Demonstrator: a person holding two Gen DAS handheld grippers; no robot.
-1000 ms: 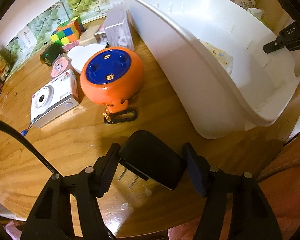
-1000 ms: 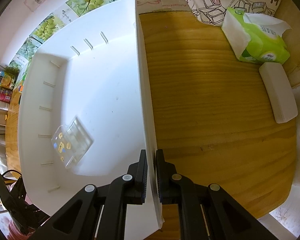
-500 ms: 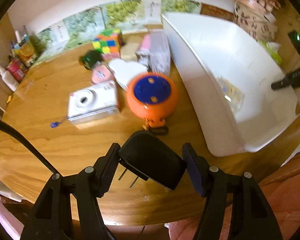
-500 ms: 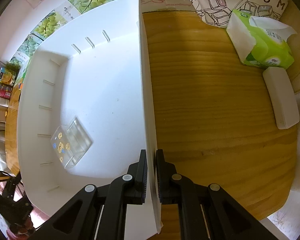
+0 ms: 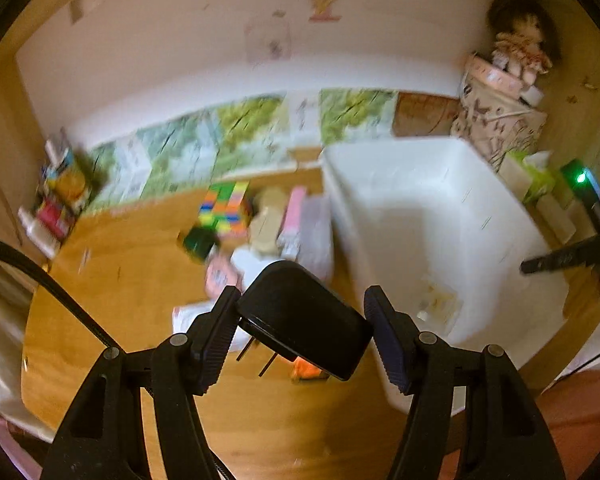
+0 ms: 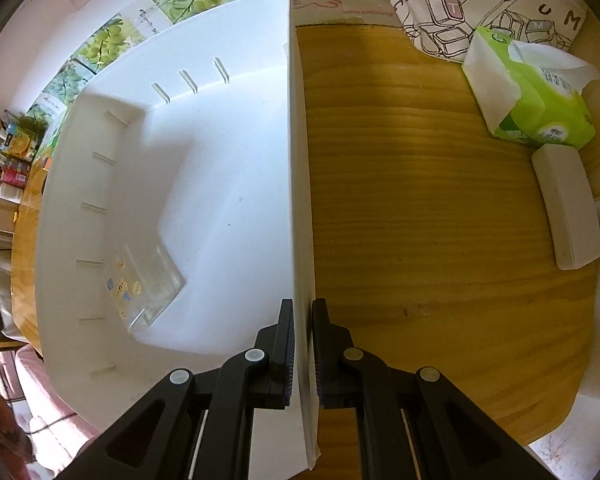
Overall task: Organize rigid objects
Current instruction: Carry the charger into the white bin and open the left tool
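My left gripper [image 5: 300,328] is shut on a black plug adapter [image 5: 304,320] with two metal prongs, held high above the wooden table. The large white bin [image 5: 440,240] stands to its right. My right gripper [image 6: 302,344] is shut on the bin's right wall [image 6: 298,200]. A clear plastic box with stickers [image 6: 144,284] lies on the bin's floor. In the blurred left wrist view, a colourful cube [image 5: 226,208], a pink-edged box [image 5: 300,224] and a green item [image 5: 198,242] lie left of the bin.
A green tissue pack [image 6: 528,92], a white case [image 6: 568,208] and a printed bag [image 6: 480,4] lie on the table right of the bin. Bottles and small packs [image 5: 56,208] stand at the far left by the wall.
My left gripper has risen and tilted up with the adapter, so the table items look farther and lower. The right gripper stays clamped on the bin wall.
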